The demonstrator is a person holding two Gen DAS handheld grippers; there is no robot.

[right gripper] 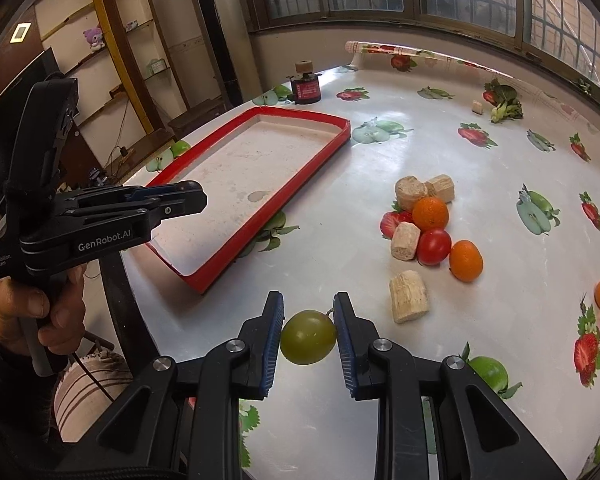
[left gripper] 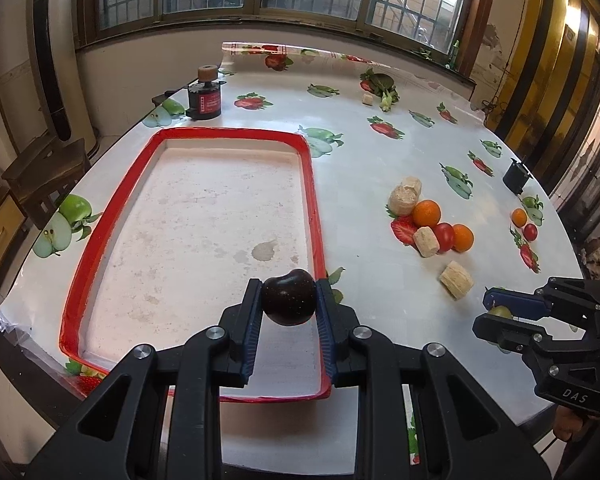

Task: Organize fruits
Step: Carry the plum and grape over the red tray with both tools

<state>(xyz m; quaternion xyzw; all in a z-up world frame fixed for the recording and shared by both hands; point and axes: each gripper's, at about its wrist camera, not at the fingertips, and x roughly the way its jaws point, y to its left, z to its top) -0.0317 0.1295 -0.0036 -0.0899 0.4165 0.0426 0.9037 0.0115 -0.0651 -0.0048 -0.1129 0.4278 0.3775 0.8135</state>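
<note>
Both tongs loaded, fruit in the air, tray not yet reached by the right.

Left tongs point(left gripper: 288, 298) clamped on a dark plum point(left gripper: 288, 298), pinched at the pad tips above the near right corner of the red-rimmed tray point(left gripper: 112, 200); right tongs point(right gripper: 309, 332) clamped on a green plum point(right gripper: 309, 336), held above bare counter point(right gripper: 480, 152), tray well off to its left. Risks: both fruits are round, smooth and sit far out on the pads (little pad overlap), so I'd judge a wrist roll or a bump could squirt one out; the dark plum hangs right over the rim, so a release here may clip it and roll out. Remaining fruit: oranges point(right gripper: 430, 213) and tomatoes point(right gripper: 433, 246) clustered with cork-like chunks point(right gripper: 408, 297) ahead of the right tongs.
</note>
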